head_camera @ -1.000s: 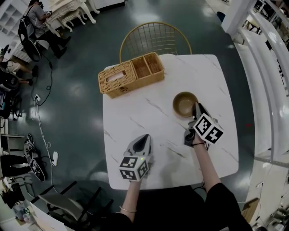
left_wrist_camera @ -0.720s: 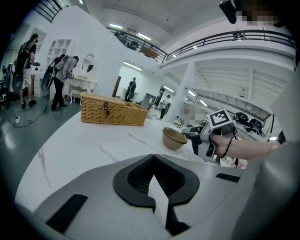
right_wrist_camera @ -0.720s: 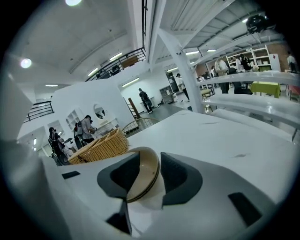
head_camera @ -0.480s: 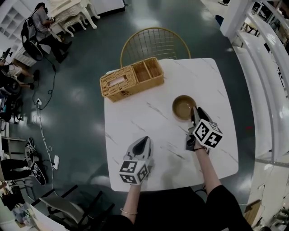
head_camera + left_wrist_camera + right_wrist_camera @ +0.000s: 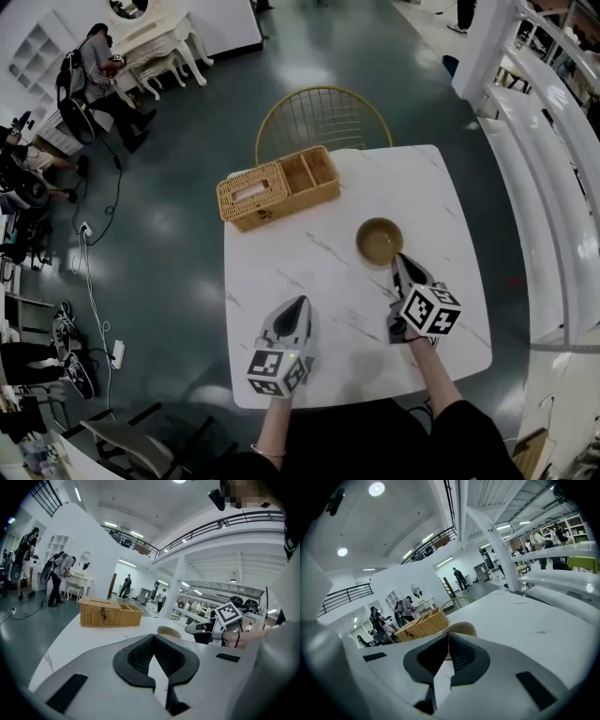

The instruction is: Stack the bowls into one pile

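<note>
Just beyond the tips of the right gripper (image 5: 397,259), a tan bowl (image 5: 380,241) stands upright on the white marble table (image 5: 309,253), toward its right edge and about midway between the far and near edges. Whether more than one bowl is nested there cannot be told. The right gripper points at the bowl from the near-right corner side, close to its rim but apart from it; its jaws have just been closing and now meet with nothing between them. The left gripper (image 5: 302,303) hangs by the table's near edge, well apart from the bowl, its jaws likewise together and empty. A wicker basket (image 5: 277,186) sits at the far-left corner, with a gold wire chair (image 5: 323,112) behind the far edge.
</note>
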Tool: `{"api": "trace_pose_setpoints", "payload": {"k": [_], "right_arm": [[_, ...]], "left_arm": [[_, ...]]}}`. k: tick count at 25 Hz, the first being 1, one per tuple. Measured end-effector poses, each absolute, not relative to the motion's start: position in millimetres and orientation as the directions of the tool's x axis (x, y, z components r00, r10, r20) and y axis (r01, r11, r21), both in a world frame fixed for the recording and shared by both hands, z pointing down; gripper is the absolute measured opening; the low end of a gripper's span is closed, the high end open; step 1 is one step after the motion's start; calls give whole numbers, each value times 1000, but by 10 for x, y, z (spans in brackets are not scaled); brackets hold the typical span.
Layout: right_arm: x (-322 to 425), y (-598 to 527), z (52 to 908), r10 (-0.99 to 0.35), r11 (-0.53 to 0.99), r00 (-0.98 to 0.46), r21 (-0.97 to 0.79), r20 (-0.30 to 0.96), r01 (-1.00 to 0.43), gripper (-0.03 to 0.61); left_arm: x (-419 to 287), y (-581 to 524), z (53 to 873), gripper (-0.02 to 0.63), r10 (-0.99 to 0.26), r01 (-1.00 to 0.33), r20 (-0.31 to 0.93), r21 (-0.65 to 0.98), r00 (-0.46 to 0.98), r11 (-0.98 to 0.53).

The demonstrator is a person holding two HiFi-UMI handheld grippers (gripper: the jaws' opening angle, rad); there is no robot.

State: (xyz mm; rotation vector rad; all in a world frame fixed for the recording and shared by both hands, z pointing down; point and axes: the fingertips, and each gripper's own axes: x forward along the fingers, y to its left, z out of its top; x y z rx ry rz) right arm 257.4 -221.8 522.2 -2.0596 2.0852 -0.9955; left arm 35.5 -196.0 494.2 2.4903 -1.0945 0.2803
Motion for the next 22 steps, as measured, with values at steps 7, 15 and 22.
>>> {"api": "trace_pose_setpoints", "payload": {"k": [7, 15, 22], "right_arm": [[2327, -2036, 4916, -922, 64, -239, -486, 306, -872, 15], [2214, -1758, 4498, -919, 192, -328, -479, 218, -857, 14], [2195, -1521, 4169, -925, 249, -344, -424, 162, -871, 14]], "left_arm": [[288, -1917, 4716, 14, -682, -741, 290, 256, 671, -621], [151, -1808, 4368, 14, -714, -749, 228, 225, 662, -623], [59, -1680, 4047, 14, -729, -750, 177, 189, 661, -634]]}}
